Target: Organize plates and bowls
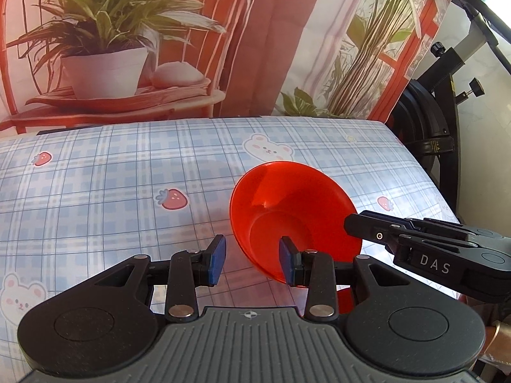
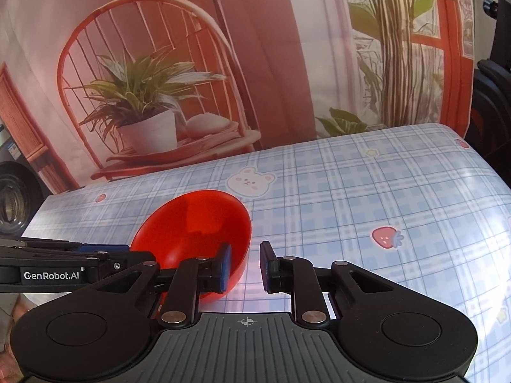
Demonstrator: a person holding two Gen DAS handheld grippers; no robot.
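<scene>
Left wrist view: the red bowl [image 1: 293, 220] sat tilted on the checked tablecloth [image 1: 111, 185], empty, near the table's right edge. The left gripper [image 1: 252, 260] stood with jaws apart, its right pad over the bowl's rim. The right gripper [image 1: 415, 245] intruded from the right; its state could not be told here.

Right wrist view: the right gripper [image 2: 245, 266] was parted, left pad [image 2: 225, 266] inside the bowl [image 2: 194, 226]. Open cloth lay rightward.

The bowl [image 1: 293, 217] was a glossy, translucent red-orange, darker toward its base. Under it, the worktop [image 1: 111, 191] carried a pale blue and white plaid cloth printed with pink strawberries and white bear faces. Each hand-held gripper [image 1: 252, 263] [image 2: 245, 266] was matte black with blue pads. At the top of the frame, the backdrop [image 1: 255, 38] showed orange-red curtains, green leaves and a white pot.
</scene>
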